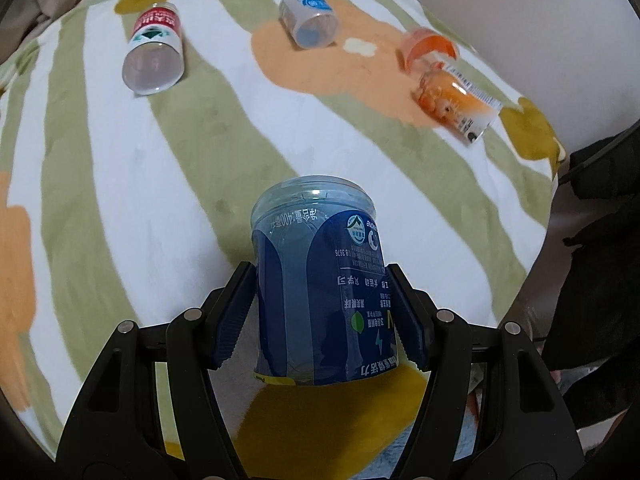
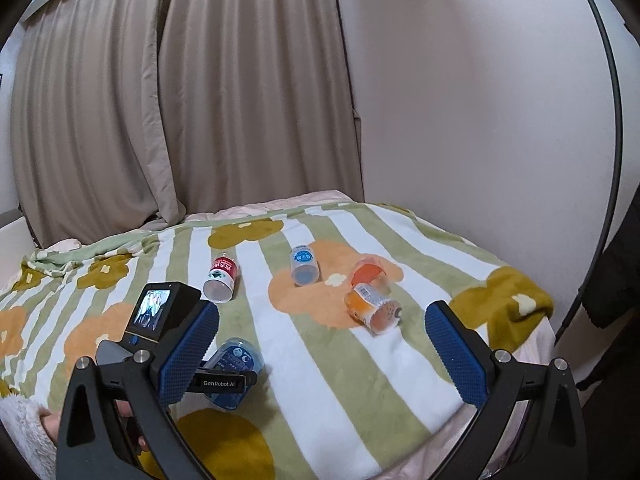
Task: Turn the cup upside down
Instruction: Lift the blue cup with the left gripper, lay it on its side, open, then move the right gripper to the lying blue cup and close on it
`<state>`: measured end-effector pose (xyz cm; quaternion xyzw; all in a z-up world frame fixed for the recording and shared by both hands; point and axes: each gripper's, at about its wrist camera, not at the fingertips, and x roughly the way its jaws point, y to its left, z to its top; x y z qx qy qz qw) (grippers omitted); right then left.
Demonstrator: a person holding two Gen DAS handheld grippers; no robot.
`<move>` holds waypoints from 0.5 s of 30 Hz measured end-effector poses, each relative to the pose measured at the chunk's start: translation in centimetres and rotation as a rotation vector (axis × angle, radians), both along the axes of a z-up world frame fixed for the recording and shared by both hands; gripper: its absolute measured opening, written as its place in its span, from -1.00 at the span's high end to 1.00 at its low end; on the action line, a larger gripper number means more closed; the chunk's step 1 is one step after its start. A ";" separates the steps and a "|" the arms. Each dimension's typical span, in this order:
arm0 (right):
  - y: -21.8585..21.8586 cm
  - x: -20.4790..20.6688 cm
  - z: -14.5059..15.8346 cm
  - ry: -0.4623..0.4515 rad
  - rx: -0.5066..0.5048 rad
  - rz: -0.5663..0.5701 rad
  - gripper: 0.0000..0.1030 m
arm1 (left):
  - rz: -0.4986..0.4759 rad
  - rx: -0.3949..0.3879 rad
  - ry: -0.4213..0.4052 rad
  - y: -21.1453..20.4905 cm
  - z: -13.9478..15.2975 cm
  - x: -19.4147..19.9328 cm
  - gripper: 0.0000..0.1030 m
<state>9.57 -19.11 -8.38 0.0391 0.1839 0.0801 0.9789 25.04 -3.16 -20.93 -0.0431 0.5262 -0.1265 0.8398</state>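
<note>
Left gripper [image 1: 320,312] snug around blue cup [image 1: 320,280]; right gripper [image 2: 322,356] wide, seemingly empty

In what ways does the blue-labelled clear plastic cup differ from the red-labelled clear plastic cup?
The blue-labelled clear plastic cup stands upside down, its print inverted; the red-labelled clear plastic cup lies on its side. The blue cup sits between the fingers of the left gripper; nothing touches the red cup. The blue cup is near the striped blanket's front edge, the red one farther back. Both are transparent cut-bottle cups.

Left wrist close, looking down; right wrist higher, wider; both share blanket [image 1: 120,200].
</note>
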 end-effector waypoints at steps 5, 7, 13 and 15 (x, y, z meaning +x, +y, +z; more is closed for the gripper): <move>0.1 -0.3 0.1 0.004 0.008 -0.018 -1.00 | -0.005 0.004 0.020 0.2 -0.3 0.0 -0.22; 0.1 -0.5 0.2 0.005 0.008 -0.031 -1.00 | -0.009 0.004 0.024 0.3 -0.3 0.1 -0.23; 0.3 -1.0 0.7 0.018 0.010 -0.034 -1.00 | -0.028 0.027 -0.017 0.6 1.3 -0.5 -1.00; 0.1 -0.9 1.4 0.016 0.016 -0.027 -1.00 | -0.037 0.026 -0.049 1.1 2.6 -1.0 -1.00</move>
